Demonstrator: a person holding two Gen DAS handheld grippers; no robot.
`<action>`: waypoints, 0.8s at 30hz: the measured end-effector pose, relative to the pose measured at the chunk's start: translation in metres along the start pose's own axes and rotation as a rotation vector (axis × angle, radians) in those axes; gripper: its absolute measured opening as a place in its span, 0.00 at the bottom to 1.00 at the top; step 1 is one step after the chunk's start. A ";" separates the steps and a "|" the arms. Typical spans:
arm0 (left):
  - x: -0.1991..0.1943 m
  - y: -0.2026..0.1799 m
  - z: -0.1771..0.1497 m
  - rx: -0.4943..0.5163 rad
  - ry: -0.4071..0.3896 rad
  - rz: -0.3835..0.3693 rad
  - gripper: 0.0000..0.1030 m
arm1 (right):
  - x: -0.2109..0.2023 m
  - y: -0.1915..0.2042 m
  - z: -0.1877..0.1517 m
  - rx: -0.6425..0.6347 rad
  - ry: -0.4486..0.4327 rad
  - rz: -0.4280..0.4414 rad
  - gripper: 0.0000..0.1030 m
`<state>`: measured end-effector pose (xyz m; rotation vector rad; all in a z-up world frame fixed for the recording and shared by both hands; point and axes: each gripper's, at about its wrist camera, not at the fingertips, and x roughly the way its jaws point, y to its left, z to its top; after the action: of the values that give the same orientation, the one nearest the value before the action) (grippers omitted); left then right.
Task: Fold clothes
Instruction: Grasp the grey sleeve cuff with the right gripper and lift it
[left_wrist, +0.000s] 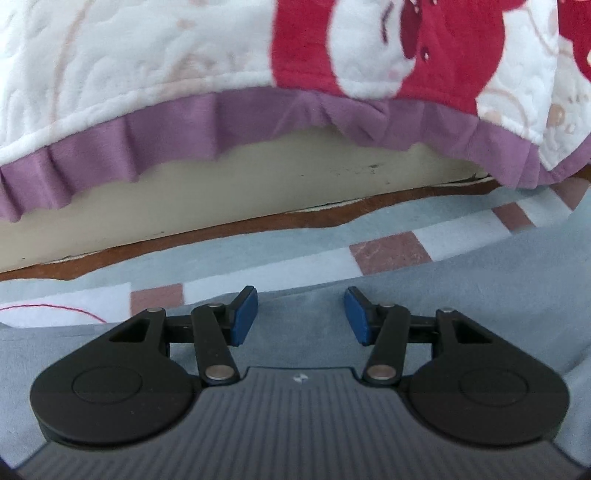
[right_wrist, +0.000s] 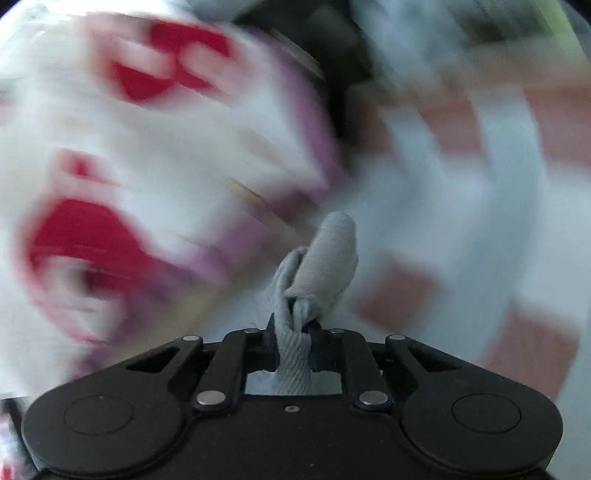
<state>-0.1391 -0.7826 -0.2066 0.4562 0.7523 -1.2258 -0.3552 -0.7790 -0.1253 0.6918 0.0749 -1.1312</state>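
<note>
Grey-blue garment (left_wrist: 461, 291) with white-and-pink checks; white-red blanket (left_wrist: 147, 66), purple frill.

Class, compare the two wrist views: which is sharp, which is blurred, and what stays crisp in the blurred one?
Left wrist view: mostly sharp, the open left gripper crisp, fisheye bending the blanket's purple trim. Right wrist view: background heavily motion-smeared; only the right gripper and its pinched grey cloth stay crisp.

Soft even daylight, left view mostly sharp, right view heavily motion-blurred, fisheye bending at edges
</note>
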 end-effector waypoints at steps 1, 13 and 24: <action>-0.004 0.005 0.000 -0.001 -0.013 -0.014 0.55 | -0.007 0.009 0.003 -0.078 -0.035 -0.008 0.13; -0.086 0.134 -0.021 0.097 -0.008 0.156 0.55 | 0.042 -0.055 -0.013 0.132 0.284 -0.256 0.15; -0.100 0.271 -0.057 0.315 0.107 0.150 0.61 | 0.054 -0.052 -0.014 0.125 0.303 -0.296 0.28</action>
<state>0.0887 -0.5971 -0.1937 0.8276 0.6040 -1.1885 -0.3713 -0.8280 -0.1817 0.9838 0.3765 -1.3128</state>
